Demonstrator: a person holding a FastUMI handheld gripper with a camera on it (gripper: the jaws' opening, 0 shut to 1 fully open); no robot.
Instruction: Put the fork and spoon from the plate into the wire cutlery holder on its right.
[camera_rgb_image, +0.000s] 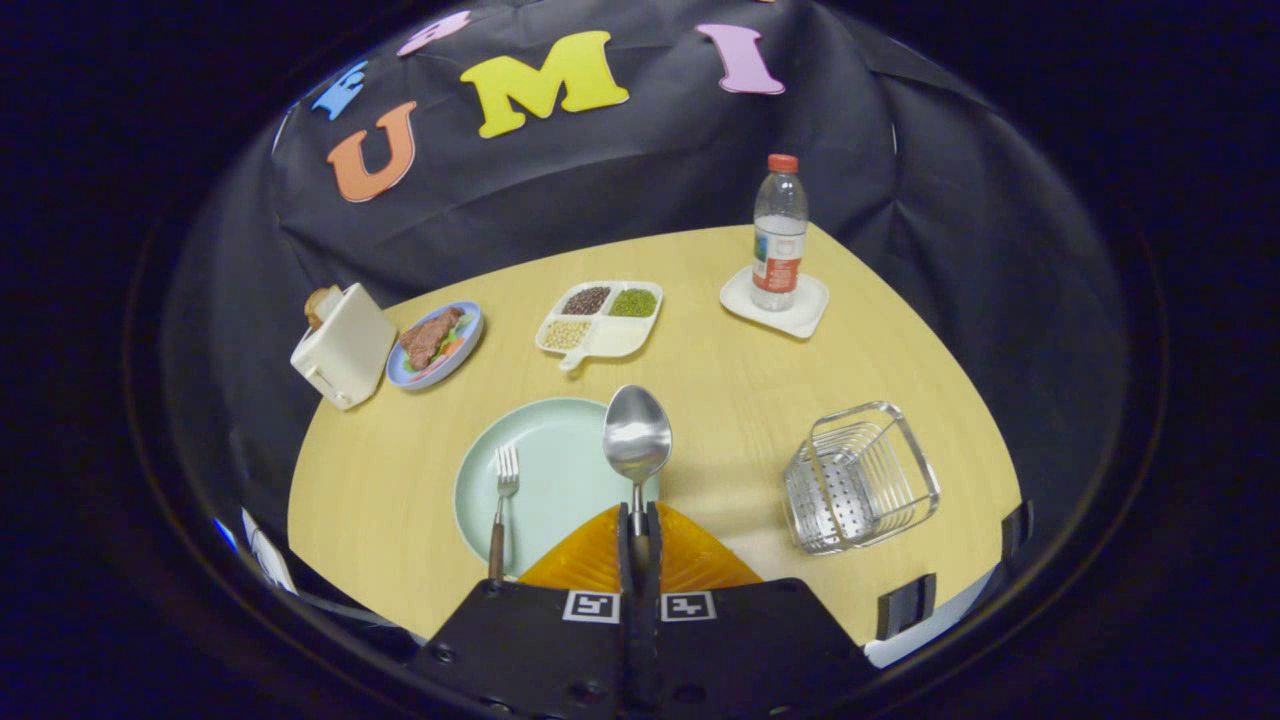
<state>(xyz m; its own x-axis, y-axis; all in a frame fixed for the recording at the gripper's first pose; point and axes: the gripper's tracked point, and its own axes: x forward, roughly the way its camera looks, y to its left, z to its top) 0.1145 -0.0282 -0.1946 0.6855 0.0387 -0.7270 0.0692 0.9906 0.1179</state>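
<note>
spoon (637, 440) handle hidden between hand-held gripper (638, 525) fingers

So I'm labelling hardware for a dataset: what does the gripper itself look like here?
The gripper has a black, flat-topped body with screw holes, two square black-and-white tag markers side by side at its front edge, and ribbed, translucent orange wedge-shaped pieces flanking two narrow fingers.
</note>
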